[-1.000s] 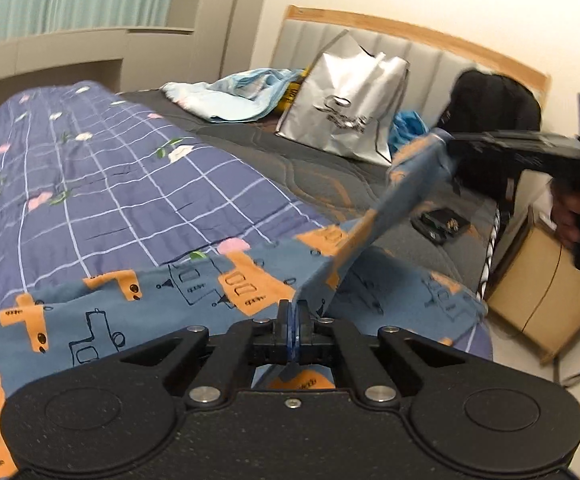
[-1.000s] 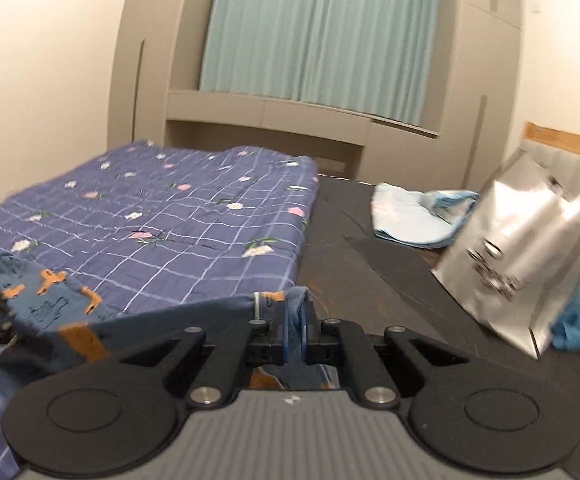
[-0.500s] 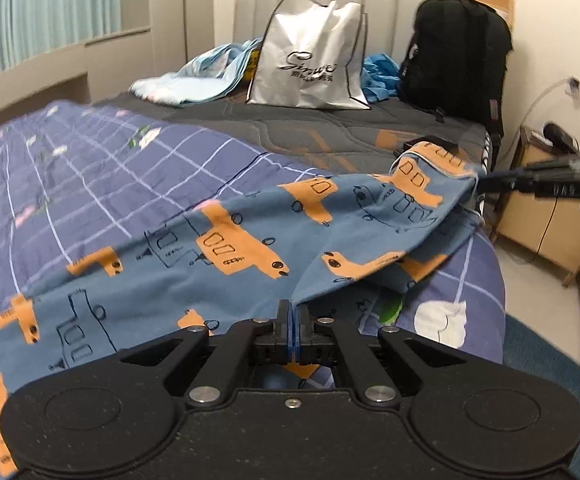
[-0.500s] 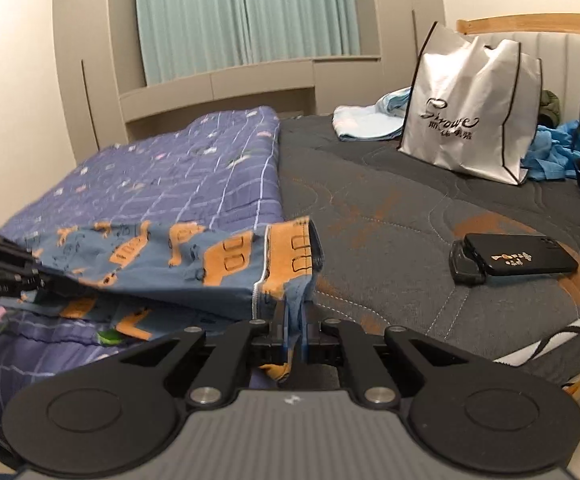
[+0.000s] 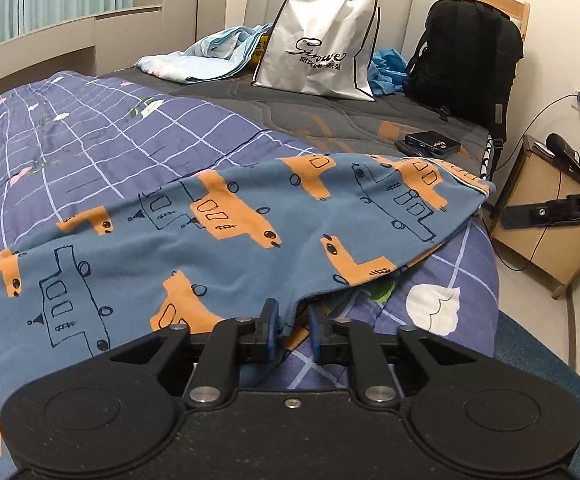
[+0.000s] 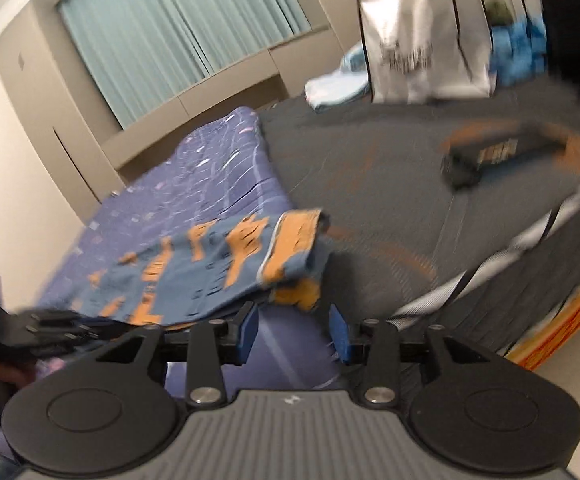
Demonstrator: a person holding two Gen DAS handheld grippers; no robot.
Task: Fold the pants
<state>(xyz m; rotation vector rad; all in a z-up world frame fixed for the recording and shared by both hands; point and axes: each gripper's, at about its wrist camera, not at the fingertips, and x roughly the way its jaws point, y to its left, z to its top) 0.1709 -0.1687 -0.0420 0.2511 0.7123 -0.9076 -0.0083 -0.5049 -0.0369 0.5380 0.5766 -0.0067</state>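
While you look along your left gripper (image 5: 293, 330), its two blue-tipped jaws stand a little apart, and a small fold at the edge of the blue pants with orange trucks (image 5: 225, 236) pokes up between them. You cannot tell if the cloth touches either jaw, but nothing pinches it. The pants lie spread flat on the purple checked blanket (image 5: 89, 136), with the waistband end near the bed's right edge. Past the blanket, the dark grey quilted mattress (image 5: 330, 120) holds a white paper shopping bag (image 5: 318, 56), a black backpack (image 5: 466, 56), a pale blue heap of clothes (image 5: 209, 56) and a small black box (image 5: 432, 142). At the far right, the black tip of your right gripper (image 5: 546, 212) pokes in beside the bed, apart from the pants, with a brown wooden side table (image 5: 550, 240) behind it.

From your right gripper (image 6: 293, 334), the picture is blurry. The blue pads sit wide apart with nothing between them. The pants (image 6: 217, 264) lie just ahead on the blanket (image 6: 193, 184), not touching the jaws. Your left gripper (image 6: 61, 326) shows as a dark shape at the pants' left edge. The white bag (image 6: 422, 40) stands far back on the mattress (image 6: 370, 184).
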